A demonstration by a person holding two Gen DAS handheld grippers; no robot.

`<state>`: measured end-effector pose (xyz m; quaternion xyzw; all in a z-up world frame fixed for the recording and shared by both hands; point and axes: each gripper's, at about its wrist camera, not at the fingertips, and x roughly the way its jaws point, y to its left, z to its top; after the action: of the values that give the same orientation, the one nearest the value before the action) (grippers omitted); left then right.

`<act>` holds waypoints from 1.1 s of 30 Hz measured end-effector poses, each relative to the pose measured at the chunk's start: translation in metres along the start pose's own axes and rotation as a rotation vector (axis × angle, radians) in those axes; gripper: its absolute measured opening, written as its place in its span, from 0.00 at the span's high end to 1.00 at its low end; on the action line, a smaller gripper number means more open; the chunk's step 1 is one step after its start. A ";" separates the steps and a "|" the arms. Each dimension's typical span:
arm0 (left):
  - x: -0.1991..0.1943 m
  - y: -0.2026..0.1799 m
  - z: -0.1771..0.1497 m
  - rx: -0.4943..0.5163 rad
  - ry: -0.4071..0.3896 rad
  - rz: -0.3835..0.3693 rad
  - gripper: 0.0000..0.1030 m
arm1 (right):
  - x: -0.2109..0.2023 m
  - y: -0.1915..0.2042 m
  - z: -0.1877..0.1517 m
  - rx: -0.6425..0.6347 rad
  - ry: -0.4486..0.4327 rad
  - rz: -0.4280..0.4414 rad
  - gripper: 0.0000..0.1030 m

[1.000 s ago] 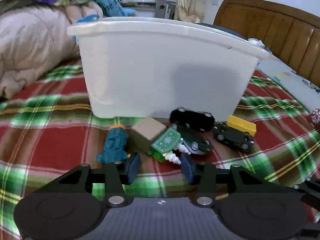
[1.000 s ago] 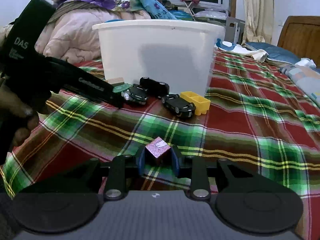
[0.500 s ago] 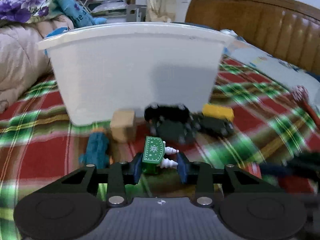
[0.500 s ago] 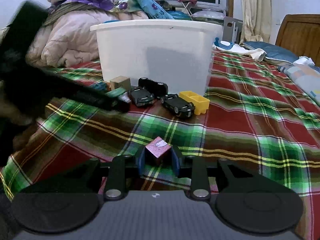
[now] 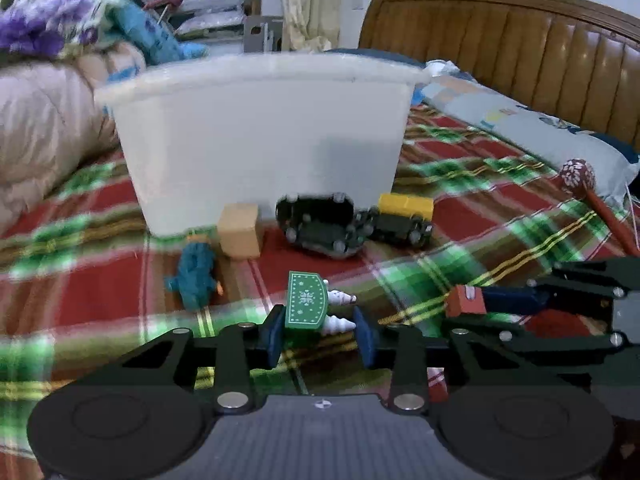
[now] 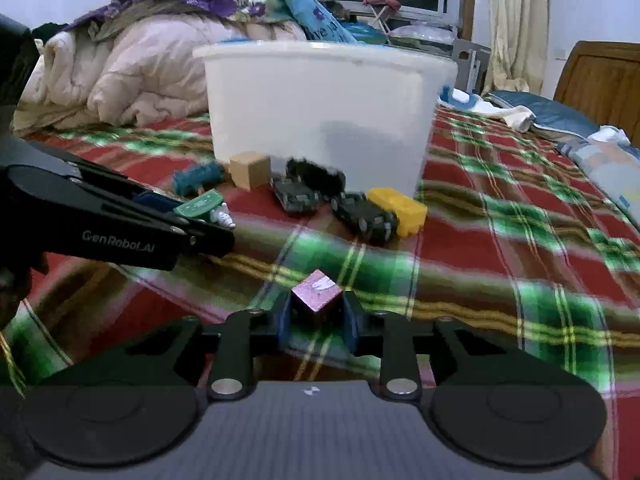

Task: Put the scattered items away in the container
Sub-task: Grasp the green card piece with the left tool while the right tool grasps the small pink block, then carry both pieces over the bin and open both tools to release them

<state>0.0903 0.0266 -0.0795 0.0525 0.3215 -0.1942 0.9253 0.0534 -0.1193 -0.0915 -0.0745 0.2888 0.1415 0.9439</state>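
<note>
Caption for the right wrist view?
Right gripper holding a purple cube, facing the white tub and toy cars on plaid bedding.

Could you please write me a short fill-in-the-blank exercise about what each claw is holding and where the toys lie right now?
1. The left claw is shut on a ____ block with white pieces.
2. The right claw is shut on a small ____ cube.
3. The tan wooden cube sits on the bed in front of the ____ container.
4. The yellow toy truck lies on the ____ blanket.

Missing words: green; purple; white; plaid
</note>
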 end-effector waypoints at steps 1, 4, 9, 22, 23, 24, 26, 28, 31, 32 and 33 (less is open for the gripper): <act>-0.005 -0.002 0.006 0.013 -0.010 0.005 0.61 | -0.003 -0.001 0.007 -0.003 -0.012 -0.001 0.71; -0.018 -0.002 0.032 0.042 -0.043 0.027 0.61 | -0.011 -0.007 0.038 0.001 -0.063 0.001 0.71; -0.036 0.007 0.087 0.047 -0.113 0.072 0.61 | -0.020 -0.022 0.106 -0.003 -0.177 -0.016 0.71; 0.018 0.040 0.186 0.070 -0.091 0.195 0.61 | 0.053 -0.060 0.201 0.025 -0.088 -0.025 0.71; 0.029 0.044 0.187 0.061 -0.072 0.206 0.61 | 0.060 -0.061 0.202 0.033 -0.068 -0.026 0.71; 0.038 0.049 0.187 0.051 -0.054 0.218 0.61 | 0.069 -0.062 0.202 0.044 -0.045 -0.026 0.71; 0.053 0.056 0.185 0.030 -0.020 0.233 0.61 | 0.088 -0.064 0.202 0.073 0.012 -0.020 0.70; 0.066 0.060 0.181 0.024 0.015 0.241 0.61 | 0.100 -0.064 0.201 0.086 0.070 -0.017 0.68; 0.073 0.064 0.176 0.012 0.062 0.228 0.52 | 0.109 -0.062 0.198 0.094 0.100 -0.019 0.43; 0.073 0.064 0.174 0.011 0.065 0.233 0.46 | 0.107 -0.062 0.197 0.090 0.092 -0.025 0.38; 0.070 0.065 0.173 0.008 0.059 0.239 0.45 | 0.105 -0.061 0.196 0.082 0.086 -0.031 0.37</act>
<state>0.2653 0.0248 0.0118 0.0997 0.3393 -0.0820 0.9318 0.2585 -0.1096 0.0134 -0.0465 0.3336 0.1114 0.9349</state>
